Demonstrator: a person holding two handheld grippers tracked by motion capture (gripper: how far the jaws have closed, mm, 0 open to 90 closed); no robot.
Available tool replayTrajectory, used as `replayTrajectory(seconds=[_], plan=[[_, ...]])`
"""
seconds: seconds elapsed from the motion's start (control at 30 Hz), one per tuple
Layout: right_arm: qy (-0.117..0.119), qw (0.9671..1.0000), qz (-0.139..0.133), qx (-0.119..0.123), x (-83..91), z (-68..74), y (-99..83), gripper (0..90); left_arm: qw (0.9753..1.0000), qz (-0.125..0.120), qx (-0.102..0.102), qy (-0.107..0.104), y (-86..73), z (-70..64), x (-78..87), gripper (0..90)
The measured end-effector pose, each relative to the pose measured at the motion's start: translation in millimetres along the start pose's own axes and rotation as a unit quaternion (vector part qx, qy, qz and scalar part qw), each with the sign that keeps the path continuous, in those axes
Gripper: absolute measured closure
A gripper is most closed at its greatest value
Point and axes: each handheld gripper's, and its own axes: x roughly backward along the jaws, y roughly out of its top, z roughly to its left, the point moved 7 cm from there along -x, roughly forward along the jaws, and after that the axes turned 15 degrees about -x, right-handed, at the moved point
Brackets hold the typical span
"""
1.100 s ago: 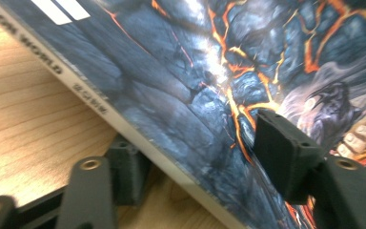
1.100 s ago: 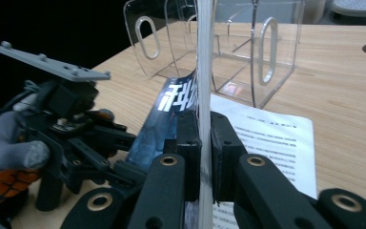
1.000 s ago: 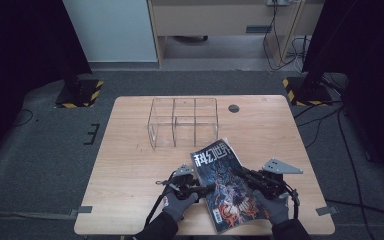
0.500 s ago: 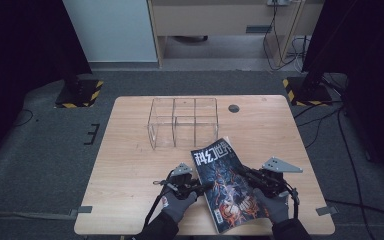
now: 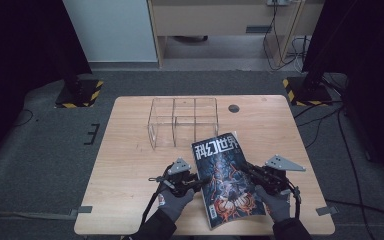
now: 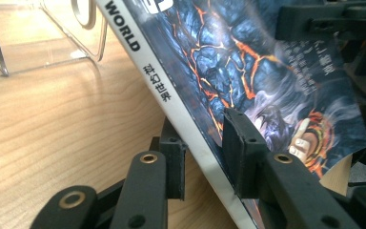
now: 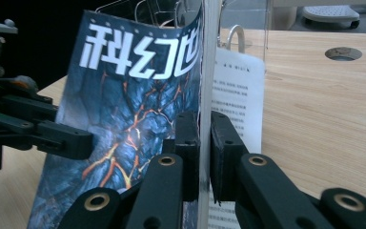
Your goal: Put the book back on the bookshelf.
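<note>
A magazine (image 5: 227, 180) with a dark blue and orange cover and white characters is held tilted above the near part of the wooden table (image 5: 130, 170). My left gripper (image 5: 201, 180) is shut across its white spine (image 6: 190, 129), one jaw under it and one on the cover. My right gripper (image 5: 246, 168) is shut on the opposite edge; in the right gripper view its jaws (image 7: 200, 148) pinch the cover and pages (image 7: 236, 90). A clear acrylic organizer (image 5: 182, 122) with several compartments stands just beyond the magazine's top edge.
A round dark hole (image 5: 234, 108) sits in the tabletop at the back right. Black stand bases with yellow stripes rest on the floor at the far left (image 5: 80, 92) and far right (image 5: 307, 90). Bare wood lies on the left side of the table.
The magazine's top edge has lifted slightly toward the organizer. Both grippers keep their hold and have barely shifted.
</note>
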Motion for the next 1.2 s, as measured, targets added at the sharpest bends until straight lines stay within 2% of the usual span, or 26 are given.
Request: replayTrajectory(seconds=[0.33, 0.73, 1.0, 1.2], plan=[[-0.014, 0.9999, 0.003, 0.000, -3.6, -8.7, -0.1, 79.6, 0.9994, -0.009, -0.031, 0.009, 13.6, -3.6, 9.5, 73.4], [-0.022, 0.9998, -0.003, -0.003, -7.4, -14.8, 1.5, 71.2, 0.9990, -0.022, -0.038, 0.007, 22.7, -5.2, 17.0, 76.7], [-0.014, 0.9998, -0.002, -0.011, -9.2, -17.7, 2.8, 68.2, 0.9981, -0.030, -0.054, 0.003, 29.5, -10.7, 20.4, 77.9], [-0.004, 0.9998, -0.007, -0.016, -8.3, -17.1, 6.9, 73.2, 0.9972, -0.033, -0.067, 0.008, 33.1, -11.5, 22.6, 78.1]])
